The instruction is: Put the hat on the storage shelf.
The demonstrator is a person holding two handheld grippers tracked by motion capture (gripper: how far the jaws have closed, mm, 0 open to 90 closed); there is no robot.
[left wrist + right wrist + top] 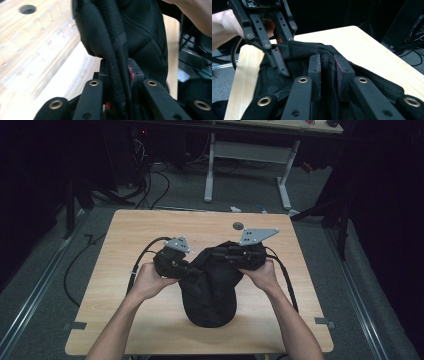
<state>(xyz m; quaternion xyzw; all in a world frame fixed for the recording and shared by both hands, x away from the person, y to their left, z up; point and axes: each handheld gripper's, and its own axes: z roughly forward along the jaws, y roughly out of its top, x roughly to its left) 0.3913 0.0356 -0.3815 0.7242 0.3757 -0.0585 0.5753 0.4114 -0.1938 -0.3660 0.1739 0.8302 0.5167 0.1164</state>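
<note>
Between the jaws of the left gripper ran a thick seamed edge of the black fabric bag, clamped tight, as the left gripper view showed it. The right gripper likewise had its jaws closed on a fold of mesh at the bag's rim, the red-tinged pads pressing the cloth from both sides. In the right gripper view, the left gripper bit the same rim a little farther along, so the two holds sat near each other at the bag's far end. The bag lay at the middle of the wooden table, its rounded closed end toward the person. Judging from this, both grasps were made and the opening was likely about to be spread or lifted; that work seemed mostly ahead. A small round hole marked the tabletop beyond the bag. Cables trailed off the grippers, and nothing stood in the way.
</note>
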